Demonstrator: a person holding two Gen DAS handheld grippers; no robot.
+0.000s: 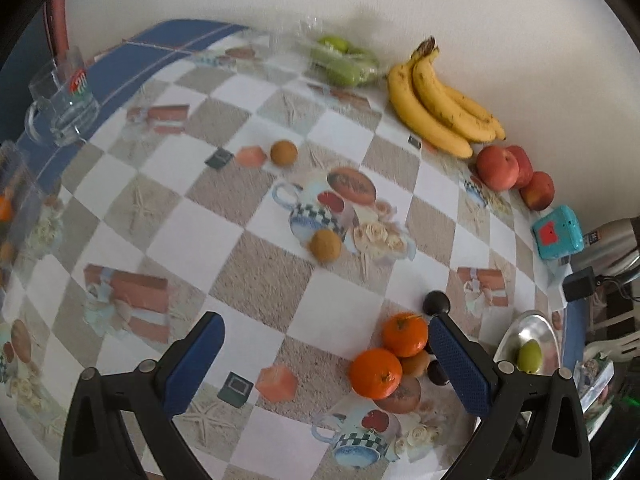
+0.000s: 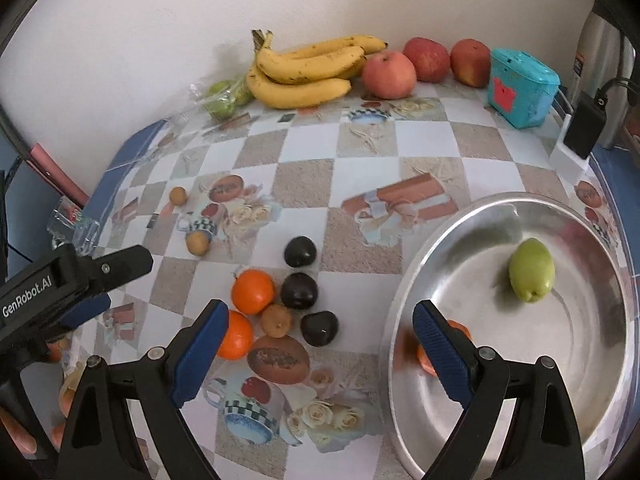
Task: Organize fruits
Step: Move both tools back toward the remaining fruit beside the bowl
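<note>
Two oranges (image 2: 253, 292) (image 2: 236, 336), three dark plums (image 2: 299, 290) and a small brown fruit (image 2: 277, 321) are clustered on the patterned tablecloth. A metal bowl (image 2: 500, 400) on the right holds a green fruit (image 2: 532, 276) and an orange fruit (image 2: 460, 330), half hidden behind my right finger. My right gripper (image 2: 320, 354) is open and empty, straddling the bowl's left rim. My left gripper (image 1: 324, 360) is open and empty, with the oranges (image 1: 405, 334) just inside its right finger (image 1: 460, 364). Its side also shows in the right wrist view (image 2: 128, 280).
Bananas (image 2: 308, 68), three apples (image 2: 390, 74) and bagged green fruits (image 2: 224, 96) line the back wall. Two small brown fruits (image 1: 283, 153) (image 1: 326, 245) lie mid-table. A teal box (image 2: 522, 88), a black adapter (image 2: 584, 128) and a glass mug (image 1: 64, 100) stand near the edges.
</note>
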